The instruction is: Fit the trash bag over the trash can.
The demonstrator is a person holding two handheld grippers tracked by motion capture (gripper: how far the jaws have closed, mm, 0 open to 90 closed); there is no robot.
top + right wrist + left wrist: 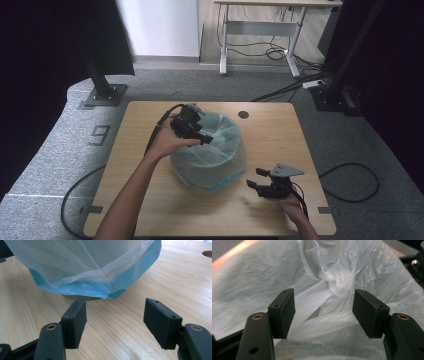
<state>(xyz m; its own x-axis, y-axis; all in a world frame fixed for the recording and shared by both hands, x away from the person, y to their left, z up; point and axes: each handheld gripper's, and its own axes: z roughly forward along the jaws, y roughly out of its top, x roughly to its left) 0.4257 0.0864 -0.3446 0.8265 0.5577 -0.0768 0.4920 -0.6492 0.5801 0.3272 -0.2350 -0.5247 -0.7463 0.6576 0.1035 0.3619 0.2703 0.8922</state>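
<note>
My left gripper (196, 131) hangs over the far-left rim of the bin (210, 165), a round container sitting near the middle of the tabletop (280, 135) and lined with a thin translucent bin bag (220, 137). Its jaws are spread wide with nothing between them. In the left gripper view they point down into the lined hollow, and straight ahead of the gap, slightly beyond the pads, stands a twisted, gathered bunch of plastic (335, 282). That bunch is what the next move turns on, I judge: it lies dead ahead and a little above the line between my pads, so a short push forward would bring it between them before I close.

My right gripper (264, 184) waits low on the near-right side of the bin, apart from it, resting close to the tabletop. Its jaws are also released and empty. In the right gripper view they look across bare wood towards the foot of the bin, where the blue hem of the bag (82, 288) hangs down over the outside wall and stops just short of the tabletop, with a sliver of the bin's dark base (77, 298) showing under it.

So the left is clearly the nearer one to the bag's loose plastic; the right would have to travel forward to reach the hem.
</note>
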